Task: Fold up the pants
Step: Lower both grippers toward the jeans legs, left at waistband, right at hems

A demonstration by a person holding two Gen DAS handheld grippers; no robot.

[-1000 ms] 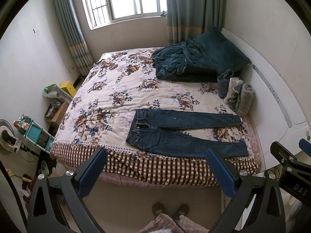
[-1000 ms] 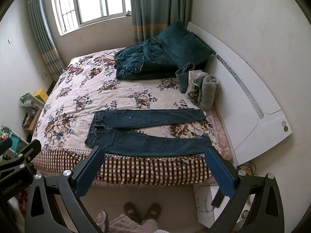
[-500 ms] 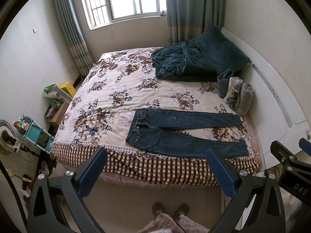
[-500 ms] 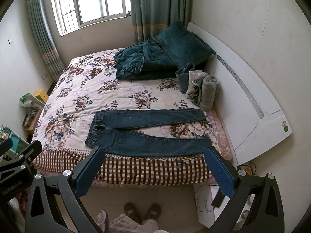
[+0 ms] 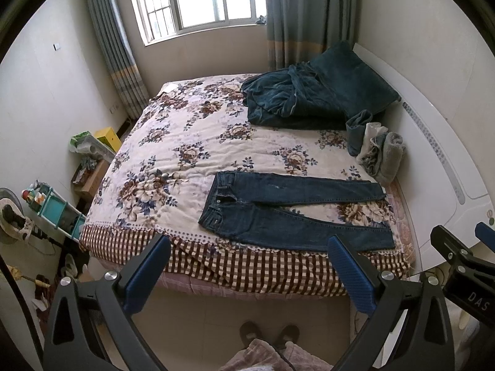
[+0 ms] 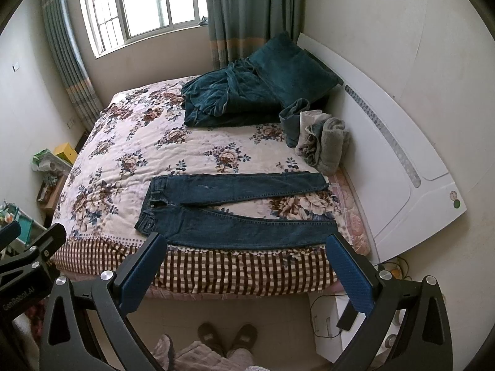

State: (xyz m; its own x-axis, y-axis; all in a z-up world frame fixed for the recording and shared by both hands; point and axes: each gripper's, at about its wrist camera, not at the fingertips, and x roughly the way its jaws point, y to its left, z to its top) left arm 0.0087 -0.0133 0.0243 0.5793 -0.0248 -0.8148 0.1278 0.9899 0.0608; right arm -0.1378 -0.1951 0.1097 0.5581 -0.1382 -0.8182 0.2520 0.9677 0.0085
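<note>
Dark blue denim pants (image 5: 290, 213) lie flat near the floral bed's (image 5: 173, 160) near edge — within reach for folding; left gripper (image 5: 247, 269) and right gripper (image 6: 244, 266) hover above, jaws wide open.

The left claw (image 5: 247, 266) has black angular metal arms with silver round screws and blue ribbed finger pads (image 5: 349, 275). The right claw (image 6: 244, 266) is built alike; its black body carries white "DAS" lettering. The person wears dark slippers (image 6: 227, 338) and pinkish fleece trousers (image 6: 198, 355).
</note>
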